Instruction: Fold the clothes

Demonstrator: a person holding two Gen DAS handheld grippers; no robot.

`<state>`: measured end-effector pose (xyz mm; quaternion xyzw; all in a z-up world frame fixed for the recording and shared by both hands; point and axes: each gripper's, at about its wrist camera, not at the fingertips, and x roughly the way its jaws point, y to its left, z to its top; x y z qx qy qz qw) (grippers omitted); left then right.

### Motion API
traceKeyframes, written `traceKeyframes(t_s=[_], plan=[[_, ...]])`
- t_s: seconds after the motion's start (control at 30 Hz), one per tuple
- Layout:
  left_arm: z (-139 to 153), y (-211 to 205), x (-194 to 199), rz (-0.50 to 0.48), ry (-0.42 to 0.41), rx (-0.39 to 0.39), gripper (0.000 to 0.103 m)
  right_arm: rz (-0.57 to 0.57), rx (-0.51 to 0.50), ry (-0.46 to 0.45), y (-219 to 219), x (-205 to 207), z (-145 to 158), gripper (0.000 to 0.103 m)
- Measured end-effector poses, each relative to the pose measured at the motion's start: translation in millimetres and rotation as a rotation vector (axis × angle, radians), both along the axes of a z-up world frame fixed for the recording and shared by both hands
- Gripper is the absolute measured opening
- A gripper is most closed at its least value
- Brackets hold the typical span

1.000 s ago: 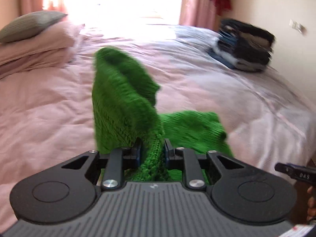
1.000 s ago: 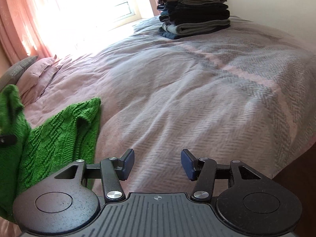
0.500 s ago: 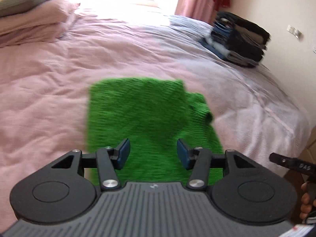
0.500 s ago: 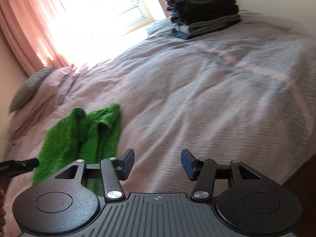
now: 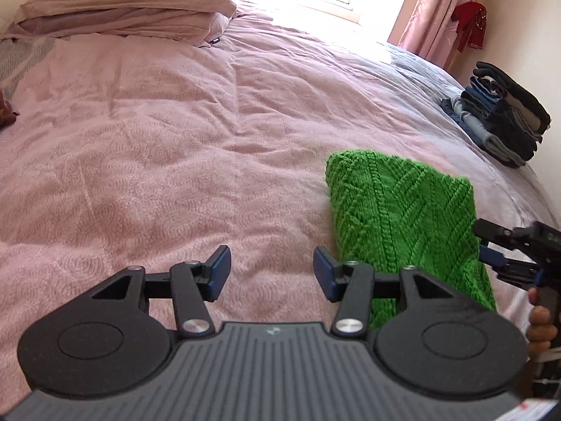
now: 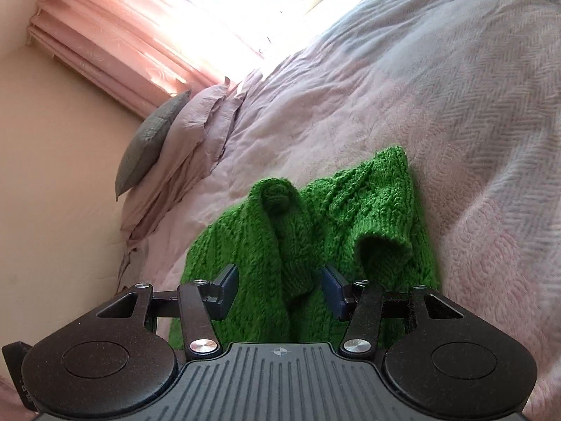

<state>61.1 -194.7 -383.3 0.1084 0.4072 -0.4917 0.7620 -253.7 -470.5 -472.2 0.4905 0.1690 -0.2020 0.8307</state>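
A bright green knitted sweater point(image 5: 403, 210) lies folded over on the pink bedspread point(image 5: 175, 140), to the right of my left gripper point(image 5: 271, 268). That gripper is open over bare bedspread, holding nothing. In the right wrist view the green sweater point(image 6: 315, 231) fills the middle, with a rolled sleeve and a cuff on top. My right gripper point(image 6: 280, 289) hangs open straight over it, a knitted fold lying between the pads without being pinched. The right gripper point(image 5: 508, 249) also shows at the sweater's right edge in the left wrist view, held by a hand point(image 5: 541, 326).
A stack of folded dark clothes point(image 5: 505, 126) sits at the far right of the bed near the wall. Pink pillows point(image 5: 126, 10) and a grey cushion point(image 6: 150, 140) lie at the head. Pink curtains point(image 6: 115, 45) flank a bright window. A red garment point(image 5: 470, 24) hangs by the curtain.
My left gripper let go of the sweater, which dropped flat, then swung left onto bare bedspread. My right gripper moved left from empty bedspread until it hung over the sweater.
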Motion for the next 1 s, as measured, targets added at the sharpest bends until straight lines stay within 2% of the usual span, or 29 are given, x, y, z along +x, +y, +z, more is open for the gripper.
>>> traceKeyframes(t_s=[0.07,0.1,0.13,0.27,0.4,0.47,0.53,0.6,0.77,0.83,0.87,0.93,1.0], plan=[[-1,-7,2,-0.009,0.008,-0.008,0.047,0.025,0.034,-0.052,-9,5,-9,0.048],[-2,-11,2,-0.018,0.01,-0.013,0.047,0.037,0.035,-0.072,-10,7,-10,0.02],[-2,-15,3,-0.024,0.011,-0.018,0.047,0.045,0.02,-0.082,-10,9,-8,0.013],[1,-28,-1,-0.067,0.004,-0.046,0.046,0.013,-0.099,-0.048,-4,4,23,0.01],[5,-41,-10,-0.127,-0.024,-0.066,0.042,-0.068,-0.191,0.127,-13,-1,48,0.01],[3,-47,-16,-0.153,-0.023,-0.066,0.042,-0.103,-0.156,0.193,-25,-4,37,0.01],[-2,-53,-21,-0.172,-0.013,-0.058,0.042,-0.102,-0.099,0.214,-34,-6,17,0.01],[-7,-57,-26,-0.183,-0.009,-0.045,0.042,-0.112,-0.088,0.21,-34,-10,7,0.01],[-10,-58,-30,-0.185,-0.014,-0.028,0.042,-0.179,-0.199,0.218,-11,-28,45,0.01],[-9,-55,-28,-0.181,-0.018,-0.03,0.042,-0.124,-0.253,0.297,-11,-16,42,0.01],[-10,-56,-28,-0.176,-0.016,-0.025,0.042,-0.103,-0.241,0.33,-15,-8,31,0.012],[-12,-58,-29,-0.167,-0.004,-0.012,0.041,-0.109,-0.201,0.329,-19,-5,13,0.02],[-11,-56,-36,-0.181,-0.003,-0.017,0.041,-0.154,-0.169,0.276,-13,-21,18,0.041]])
